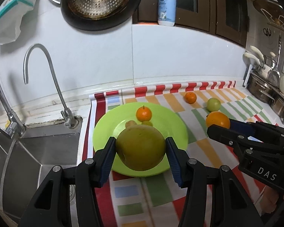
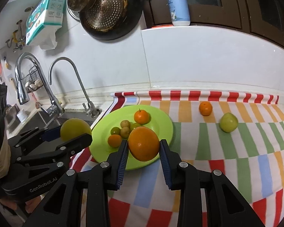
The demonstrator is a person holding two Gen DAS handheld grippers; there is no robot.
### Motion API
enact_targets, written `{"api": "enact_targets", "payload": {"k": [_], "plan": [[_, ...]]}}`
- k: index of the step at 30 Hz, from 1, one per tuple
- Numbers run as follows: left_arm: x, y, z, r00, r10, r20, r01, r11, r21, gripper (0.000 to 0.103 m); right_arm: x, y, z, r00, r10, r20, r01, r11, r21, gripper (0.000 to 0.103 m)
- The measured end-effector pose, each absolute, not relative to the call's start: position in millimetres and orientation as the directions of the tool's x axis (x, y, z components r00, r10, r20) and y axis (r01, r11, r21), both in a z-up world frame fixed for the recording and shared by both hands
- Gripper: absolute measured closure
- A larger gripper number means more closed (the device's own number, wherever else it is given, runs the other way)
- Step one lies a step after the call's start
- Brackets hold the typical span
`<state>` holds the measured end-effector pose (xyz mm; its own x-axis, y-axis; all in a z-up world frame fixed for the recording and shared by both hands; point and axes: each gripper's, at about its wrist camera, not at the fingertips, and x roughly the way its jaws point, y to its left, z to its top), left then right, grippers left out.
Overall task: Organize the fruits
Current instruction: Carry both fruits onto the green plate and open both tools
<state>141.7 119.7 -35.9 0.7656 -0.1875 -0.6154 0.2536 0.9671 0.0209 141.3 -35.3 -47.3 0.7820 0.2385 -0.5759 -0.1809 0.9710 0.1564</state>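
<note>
Your left gripper (image 1: 140, 147) pinches a large yellow-green round fruit (image 1: 140, 147) between its blue pads, above the near rim of the lime-green round plate (image 1: 172, 124). Your right gripper (image 2: 143, 152) clamps a big orange (image 2: 143, 143) over the plate's 5 o'clock edge. On the plate, at 12 o'clock from the orange, sit a stemmed tangerine (image 2: 141, 116) and several small yellow-green and orange fruits (image 2: 125, 127), partly hidden behind it. At 2 o'clock on the striped cloth (image 2: 198, 141) lie a second tangerine (image 2: 205, 108) and a green apple (image 2: 228, 122). The steel sink (image 1: 37, 151) lies at 9 o'clock.
</note>
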Motion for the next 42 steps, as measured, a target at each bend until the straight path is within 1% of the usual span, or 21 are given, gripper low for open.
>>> {"api": "enact_targets", "payload": {"k": [20, 30, 31, 32, 33, 39, 40, 42], "plan": [[202.6, 149.1, -87.6, 0.679, -0.191, -0.709, 0.269, 0.963, -0.001, 0.051, 205.0, 0.3, -95.5, 0.693, 0.232, -0.682, -0.165, 0.973, 0.164, 0.069], [218.6, 151.3, -99.9, 0.647, -0.213, -0.732, 0.289, 0.957, -0.024, 0.050, 226.0, 9.4, -111.7, 0.655, 0.245, -0.715, -0.186, 0.969, 0.162, 0.069], [218.5, 151.9, -98.9, 0.655, -0.209, -0.727, 0.283, 0.959, -0.021, 0.048, 226.8, 9.7, -112.0, 0.654, 0.245, -0.716, -0.187, 0.969, 0.161, 0.069], [218.2, 152.7, -96.7, 0.665, -0.207, -0.718, 0.279, 0.960, -0.018, 0.043, 227.3, 10.0, -112.0, 0.655, 0.247, -0.714, -0.187, 0.969, 0.163, 0.069], [217.3, 153.8, -93.1, 0.677, -0.208, -0.706, 0.276, 0.961, -0.017, 0.041, 227.8, 9.9, -111.6, 0.658, 0.245, -0.712, -0.182, 0.969, 0.165, 0.067], [207.9, 153.2, -74.8, 0.714, -0.206, -0.669, 0.272, 0.962, -0.007, 0.041, 219.0, 4.5, -101.9, 0.683, 0.230, -0.693, -0.156, 0.973, 0.169, 0.066], [205.2, 152.0, -72.4, 0.717, -0.208, -0.665, 0.273, 0.962, -0.007, 0.040, 217.3, 3.1, -100.9, 0.687, 0.225, -0.691, -0.152, 0.974, 0.166, 0.062], [199.2, 149.3, -67.6, 0.727, -0.207, -0.655, 0.270, 0.963, -0.004, 0.038, 211.5, -0.7, -97.8, 0.696, 0.216, -0.685, -0.141, 0.976, 0.164, 0.059]]}}
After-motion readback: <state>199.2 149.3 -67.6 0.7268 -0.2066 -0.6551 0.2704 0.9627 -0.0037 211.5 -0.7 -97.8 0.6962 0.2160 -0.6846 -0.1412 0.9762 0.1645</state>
